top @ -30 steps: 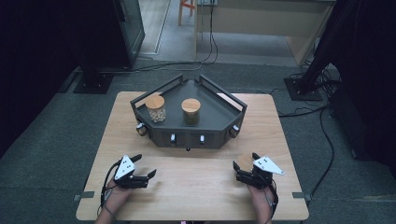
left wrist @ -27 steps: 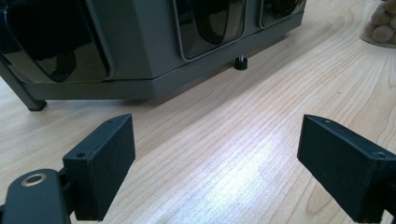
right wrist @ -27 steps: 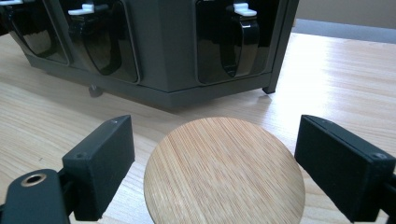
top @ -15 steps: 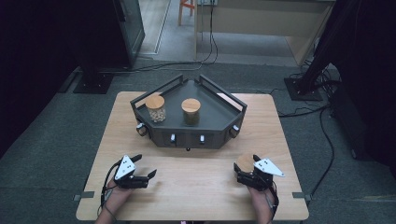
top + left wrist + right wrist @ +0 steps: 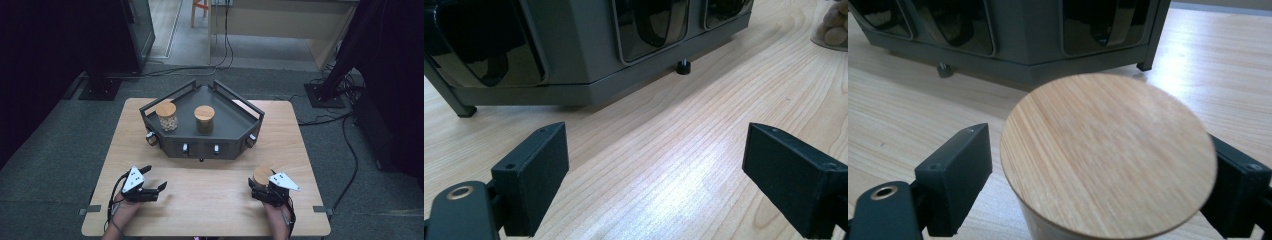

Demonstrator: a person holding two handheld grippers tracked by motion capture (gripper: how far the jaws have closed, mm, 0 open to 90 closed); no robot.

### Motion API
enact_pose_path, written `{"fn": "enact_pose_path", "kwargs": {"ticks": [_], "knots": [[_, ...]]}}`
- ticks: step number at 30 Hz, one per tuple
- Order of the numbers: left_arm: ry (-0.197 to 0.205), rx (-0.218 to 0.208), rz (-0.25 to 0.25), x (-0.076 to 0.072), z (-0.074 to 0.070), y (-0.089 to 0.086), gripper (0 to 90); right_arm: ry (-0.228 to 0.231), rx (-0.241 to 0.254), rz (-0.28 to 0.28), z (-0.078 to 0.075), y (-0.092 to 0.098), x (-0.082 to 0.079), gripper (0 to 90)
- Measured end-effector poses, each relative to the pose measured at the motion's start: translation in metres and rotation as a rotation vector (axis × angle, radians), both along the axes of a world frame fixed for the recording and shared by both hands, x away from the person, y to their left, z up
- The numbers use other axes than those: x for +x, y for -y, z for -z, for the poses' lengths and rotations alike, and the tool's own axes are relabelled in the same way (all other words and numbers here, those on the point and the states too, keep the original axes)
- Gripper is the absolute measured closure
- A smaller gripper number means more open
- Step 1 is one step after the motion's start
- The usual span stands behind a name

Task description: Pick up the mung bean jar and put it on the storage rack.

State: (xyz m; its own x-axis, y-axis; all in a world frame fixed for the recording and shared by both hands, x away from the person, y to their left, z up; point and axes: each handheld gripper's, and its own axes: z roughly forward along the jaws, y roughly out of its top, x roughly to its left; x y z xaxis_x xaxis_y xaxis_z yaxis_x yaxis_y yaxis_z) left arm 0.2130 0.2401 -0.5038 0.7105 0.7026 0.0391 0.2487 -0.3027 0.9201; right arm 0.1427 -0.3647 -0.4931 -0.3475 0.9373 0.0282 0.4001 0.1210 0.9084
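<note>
Standing between the fingers of the right gripper, the jar sits near the bench's front right corner; its flat, round lid of pale, fine-grained wood shows in the right gripper view, above a clear wall. The two black, blocky fingers flank the jar at either side, set about its width; whether the pads press on it cannot be told. Behind it stands a dark grey rack, many-sided with a low rail, glossy dark panels along its front and short legs; it carries two more wood-lidded jars, one with pale round pieces and one darker. Bare wood with a straight grain lies open between rack and front edge. At the front left, the left gripper rests low, its fingers spread wide over bare bench with nothing between them. Beyond the bench's edges lies grey carpet with cables and dark stands.
</note>
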Motion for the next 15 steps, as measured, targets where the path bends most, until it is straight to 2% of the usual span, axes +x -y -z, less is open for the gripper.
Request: {"fn": "enact_pose_path", "kwargs": {"ticks": [15], "knots": [[-0.005, 0.003, -0.001, 0.0006, -0.0005, 0.0002, 10.9, -0.023, -0.021, 0.011, 0.0034, -0.0052, 0.0021, 11.9]]}}
